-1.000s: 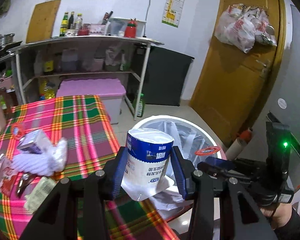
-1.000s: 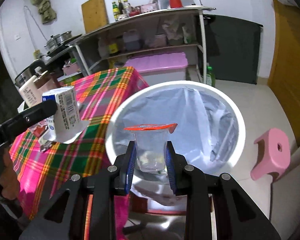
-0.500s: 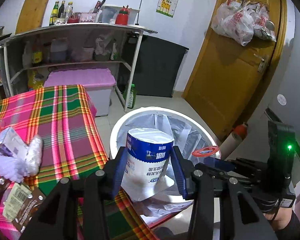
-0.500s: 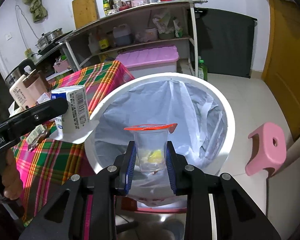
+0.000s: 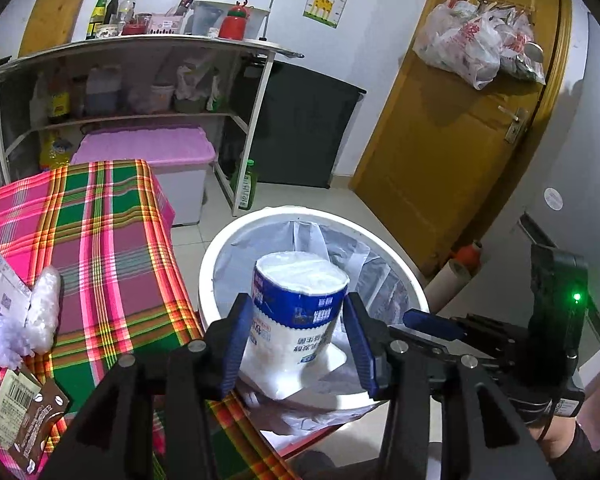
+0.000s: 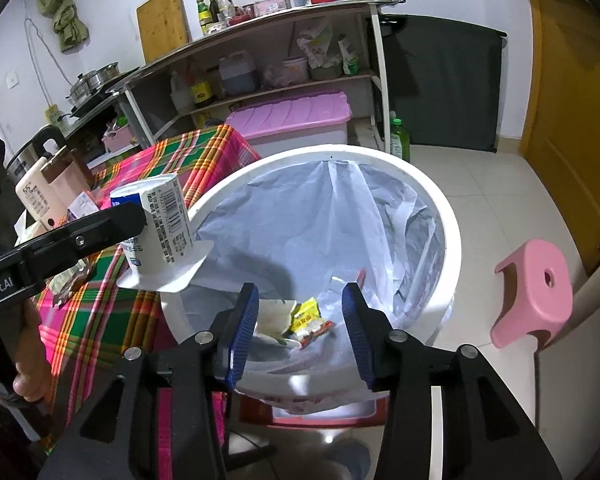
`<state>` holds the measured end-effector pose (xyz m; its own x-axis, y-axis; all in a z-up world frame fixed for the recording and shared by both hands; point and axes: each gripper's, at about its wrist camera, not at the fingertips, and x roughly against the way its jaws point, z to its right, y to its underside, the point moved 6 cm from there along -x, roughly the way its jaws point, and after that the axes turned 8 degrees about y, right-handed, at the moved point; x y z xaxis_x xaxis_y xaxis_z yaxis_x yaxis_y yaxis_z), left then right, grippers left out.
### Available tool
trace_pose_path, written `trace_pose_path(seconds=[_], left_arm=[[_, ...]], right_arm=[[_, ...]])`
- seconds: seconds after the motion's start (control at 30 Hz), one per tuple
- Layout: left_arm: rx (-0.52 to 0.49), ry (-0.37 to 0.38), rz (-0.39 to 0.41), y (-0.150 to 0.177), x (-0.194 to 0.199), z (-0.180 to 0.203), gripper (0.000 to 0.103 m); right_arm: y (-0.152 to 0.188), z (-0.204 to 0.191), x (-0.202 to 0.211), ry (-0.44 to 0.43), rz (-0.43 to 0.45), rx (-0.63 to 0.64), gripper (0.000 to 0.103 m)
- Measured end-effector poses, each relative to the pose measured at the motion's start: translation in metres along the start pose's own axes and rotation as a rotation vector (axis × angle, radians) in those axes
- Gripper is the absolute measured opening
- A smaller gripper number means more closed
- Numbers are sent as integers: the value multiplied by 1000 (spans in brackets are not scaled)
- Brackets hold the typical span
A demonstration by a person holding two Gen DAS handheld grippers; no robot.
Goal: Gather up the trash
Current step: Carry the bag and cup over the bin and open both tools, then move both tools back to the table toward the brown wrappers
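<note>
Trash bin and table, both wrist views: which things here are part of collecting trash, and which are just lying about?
Part of the job:
- lined trash bin
- yogurt cup in the left gripper
- right gripper, jaws open over the bin
- wrappers on the plaid table

Lying about:
- pink stool
- purple-lidded storage box
- shelf bottles
- bags on the door

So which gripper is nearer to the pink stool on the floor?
Right. The right gripper hangs open over the trash bin, with the pink stool just beyond the bin; the left gripper holds the white cup at the bin's table side.
</note>
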<state>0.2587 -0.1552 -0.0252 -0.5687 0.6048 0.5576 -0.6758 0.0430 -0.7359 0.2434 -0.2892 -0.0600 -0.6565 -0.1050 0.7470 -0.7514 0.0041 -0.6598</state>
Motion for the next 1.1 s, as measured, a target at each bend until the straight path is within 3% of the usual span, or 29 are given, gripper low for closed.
trace_pose_path(seconds=[0.43,1.1], left_arm=[[22,-1,16,4,19,-1,52],[41,-110,47,39,76,-20,52]], right_arm=[[6,-6,20,-11,20,-1,45],[18,-55,64,-74,77,82,45]])
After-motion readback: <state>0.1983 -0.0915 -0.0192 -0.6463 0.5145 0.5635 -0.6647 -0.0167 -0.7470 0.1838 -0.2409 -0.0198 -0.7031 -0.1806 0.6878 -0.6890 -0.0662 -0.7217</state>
